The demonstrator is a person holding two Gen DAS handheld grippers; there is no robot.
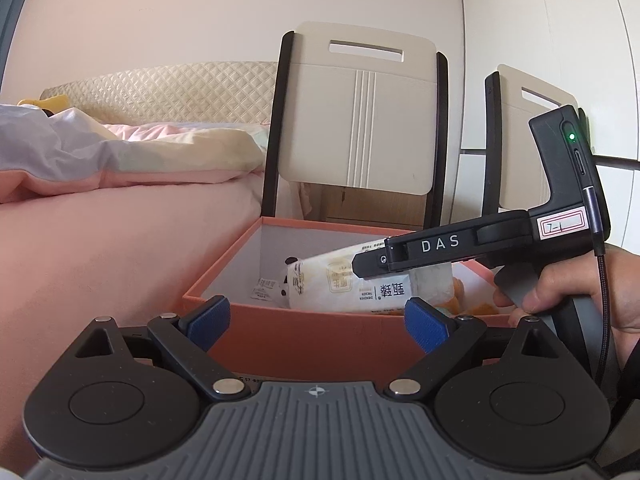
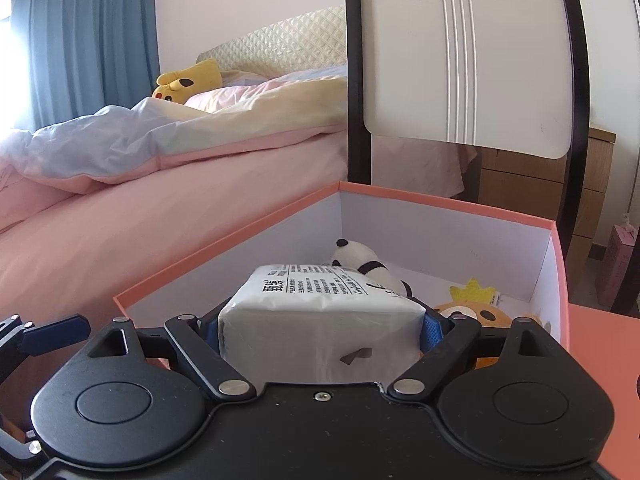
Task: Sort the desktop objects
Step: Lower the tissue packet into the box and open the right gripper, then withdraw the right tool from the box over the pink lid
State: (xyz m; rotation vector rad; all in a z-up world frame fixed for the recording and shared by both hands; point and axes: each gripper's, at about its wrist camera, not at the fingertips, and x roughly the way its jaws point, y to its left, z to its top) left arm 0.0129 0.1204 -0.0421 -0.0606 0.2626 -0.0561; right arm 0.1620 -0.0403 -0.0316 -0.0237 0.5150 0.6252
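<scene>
Right gripper (image 2: 322,320) clamped on tissue pack (image 2: 320,320) above orange box (image 2: 224,250); left gripper (image 1: 318,320) spread apart, empty, just before box.

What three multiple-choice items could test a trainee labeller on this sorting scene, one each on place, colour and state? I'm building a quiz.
1. Where is the small black-and-white panda plush toy?
A. On the bed
B. Inside the open cardboard box
C. On the chair

2. What colour is the outside of the open cardboard box?
A. Salmon-orange
B. Green
C. Black

3. What is the right gripper doing?
A. Open, empty
B. Lying on the bed
C. Shut on the white plastic tissue pack

Answers: B, the panda lies within the box walls; A, the outer wall and rim are salmon-orange; C, its jaws press both sides of the pack.
</scene>
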